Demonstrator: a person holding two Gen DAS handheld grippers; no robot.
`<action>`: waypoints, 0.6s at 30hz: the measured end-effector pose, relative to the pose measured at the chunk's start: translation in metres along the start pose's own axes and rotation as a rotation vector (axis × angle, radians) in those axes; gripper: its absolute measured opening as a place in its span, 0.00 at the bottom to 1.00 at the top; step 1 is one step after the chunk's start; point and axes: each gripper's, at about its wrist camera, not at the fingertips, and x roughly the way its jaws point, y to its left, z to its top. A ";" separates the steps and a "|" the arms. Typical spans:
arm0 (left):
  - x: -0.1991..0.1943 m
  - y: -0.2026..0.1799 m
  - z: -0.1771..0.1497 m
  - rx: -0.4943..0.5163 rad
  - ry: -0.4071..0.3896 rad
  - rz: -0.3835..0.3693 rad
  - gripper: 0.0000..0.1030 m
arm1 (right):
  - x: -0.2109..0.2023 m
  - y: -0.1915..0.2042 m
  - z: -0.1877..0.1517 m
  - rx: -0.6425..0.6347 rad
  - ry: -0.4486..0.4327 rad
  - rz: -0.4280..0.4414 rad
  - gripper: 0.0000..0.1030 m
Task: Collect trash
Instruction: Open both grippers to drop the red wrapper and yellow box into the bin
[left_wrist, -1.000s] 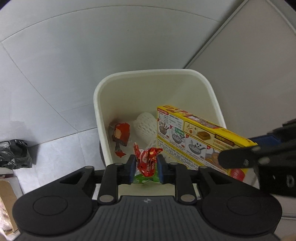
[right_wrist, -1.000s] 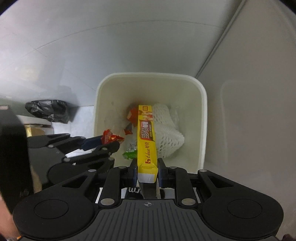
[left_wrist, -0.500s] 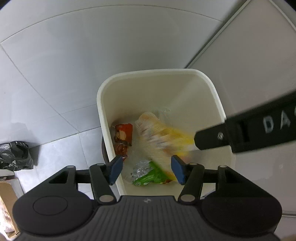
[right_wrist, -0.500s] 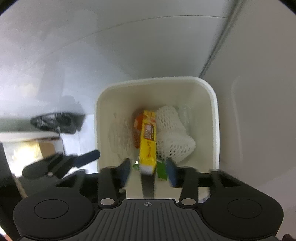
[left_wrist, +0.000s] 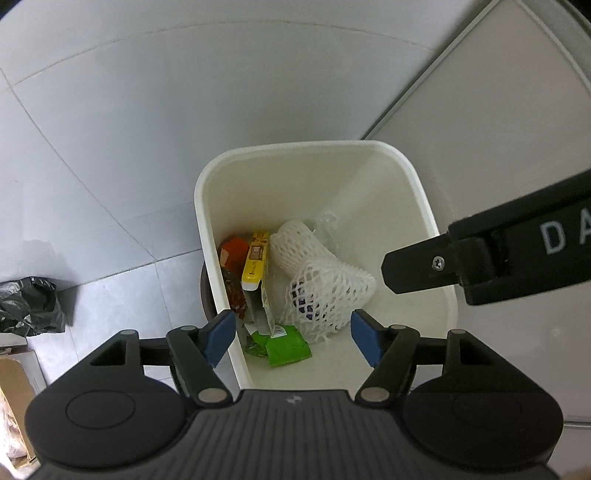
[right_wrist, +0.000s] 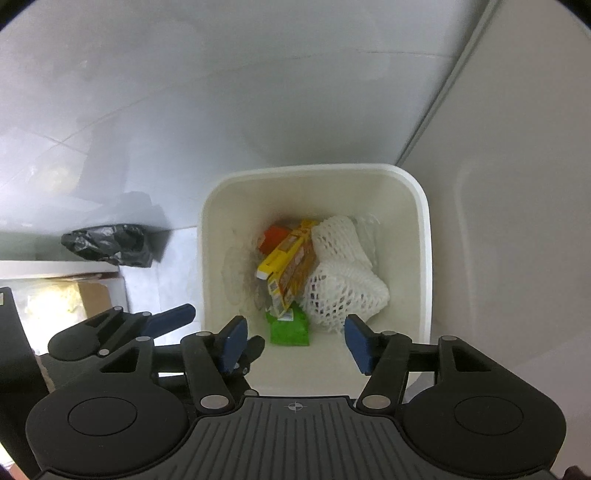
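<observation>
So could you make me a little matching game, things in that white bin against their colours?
Things:
1. box
2. foam net
3. flat wrapper
4. packet by the bin's left wall

Colours:
a. white
b. green
c. yellow
d. orange-red

Pairs: 1-c, 2-a, 3-b, 4-d

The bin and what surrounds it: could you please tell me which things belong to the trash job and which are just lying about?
Part of the job:
- white bin
- yellow box
- white foam net
- green wrapper
- red wrapper

Just lying about:
- black plastic bag
- cardboard box
</observation>
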 end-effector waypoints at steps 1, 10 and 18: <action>-0.002 0.000 0.000 -0.002 -0.003 -0.002 0.65 | -0.004 0.001 -0.001 -0.003 -0.007 0.002 0.62; -0.025 -0.007 -0.003 -0.002 -0.043 -0.003 0.74 | -0.045 0.003 -0.014 -0.018 -0.087 0.051 0.68; -0.051 -0.014 -0.004 -0.006 -0.087 0.017 0.89 | -0.105 0.003 -0.036 -0.077 -0.226 0.123 0.76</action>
